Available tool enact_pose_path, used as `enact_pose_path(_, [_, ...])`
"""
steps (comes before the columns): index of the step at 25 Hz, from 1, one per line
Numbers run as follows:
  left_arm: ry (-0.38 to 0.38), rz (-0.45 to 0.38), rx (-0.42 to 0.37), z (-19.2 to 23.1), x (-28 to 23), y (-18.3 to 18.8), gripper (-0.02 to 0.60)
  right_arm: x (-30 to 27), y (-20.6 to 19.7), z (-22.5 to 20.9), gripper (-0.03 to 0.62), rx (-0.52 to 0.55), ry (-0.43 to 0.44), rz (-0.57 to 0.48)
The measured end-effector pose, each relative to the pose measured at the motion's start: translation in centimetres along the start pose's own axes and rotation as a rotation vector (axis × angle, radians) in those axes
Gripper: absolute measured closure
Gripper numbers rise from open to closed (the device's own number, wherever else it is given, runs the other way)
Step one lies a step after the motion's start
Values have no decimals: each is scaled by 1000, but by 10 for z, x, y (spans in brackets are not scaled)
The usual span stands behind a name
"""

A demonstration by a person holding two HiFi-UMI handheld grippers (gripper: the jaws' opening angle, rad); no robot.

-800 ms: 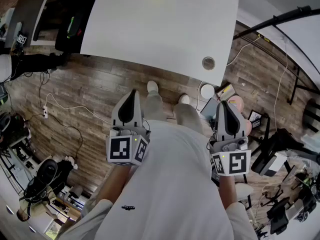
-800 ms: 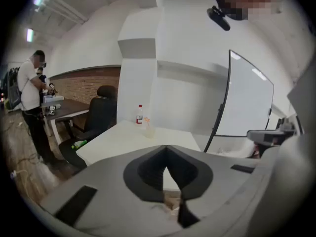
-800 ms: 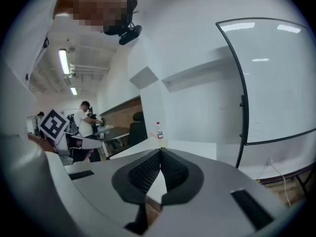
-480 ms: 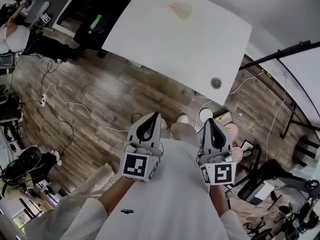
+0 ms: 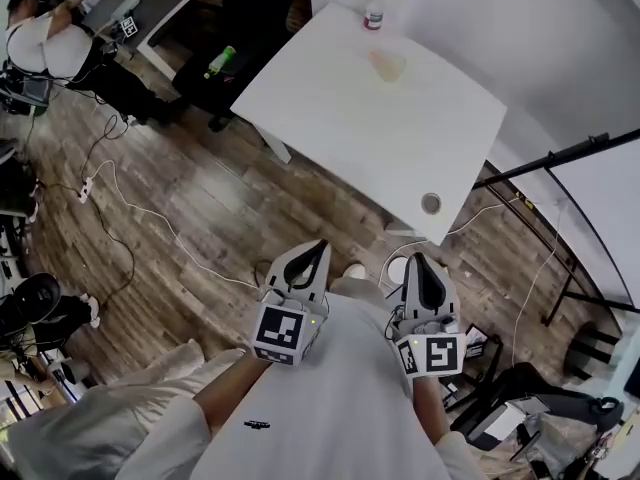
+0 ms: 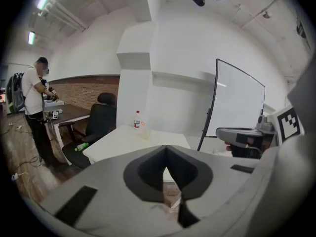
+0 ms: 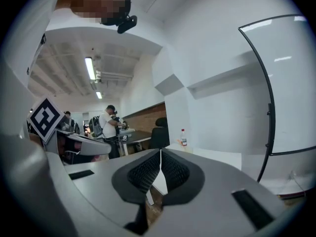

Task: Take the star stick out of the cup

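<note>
A clear cup (image 5: 388, 65) stands at the far side of the white table (image 5: 340, 118), beside a small bottle (image 5: 374, 8). An orange bit of the star stick (image 6: 143, 125) shows at the cup (image 6: 145, 131) in the left gripper view. My left gripper (image 5: 317, 248) and right gripper (image 5: 419, 262) are held side by side close to the person's chest, well short of the table. Both are shut with nothing between the jaws, as the left gripper (image 6: 165, 148) and right gripper (image 7: 160, 152) show in their own views.
A round disc (image 5: 431, 204) lies near the table's near corner. A black chair (image 5: 250, 8) with a green bottle (image 5: 222, 61) stands left of the table. A person (image 5: 50, 38) works at a desk far left. Cables cross the wood floor (image 5: 180, 198). A whiteboard stand (image 5: 570, 148) is to the right.
The table has slid lower in the head view and the bottle has come into sight. Both grippers have drawn closer together. Their jaws stay shut.
</note>
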State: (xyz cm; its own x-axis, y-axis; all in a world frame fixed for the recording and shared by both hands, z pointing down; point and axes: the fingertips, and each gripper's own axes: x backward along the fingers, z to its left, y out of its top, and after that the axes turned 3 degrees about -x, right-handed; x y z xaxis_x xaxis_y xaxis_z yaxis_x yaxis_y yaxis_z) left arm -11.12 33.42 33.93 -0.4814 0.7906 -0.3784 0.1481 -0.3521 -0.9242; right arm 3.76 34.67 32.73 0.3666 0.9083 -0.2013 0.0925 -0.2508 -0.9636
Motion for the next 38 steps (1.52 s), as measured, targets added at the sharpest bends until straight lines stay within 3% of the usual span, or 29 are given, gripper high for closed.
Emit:
enact_pose_path(4, [32, -4, -38, -2, -14, 5, 568, -6, -4, -12, 599, 28, 15, 13])
enact_pose_path(15, [28, 10, -21, -38, -42, 5, 568, -8, -13, -24, 595, 28, 105, 20])
enact_pose_path(23, [31, 41, 7, -7, -82, 15, 568, -57, -6, -40, 595, 100, 79, 39])
enact_pose_path(38, [-36, 0, -14, 112, -202, 91, 568, -217, 63, -58, 595, 139, -7, -8])
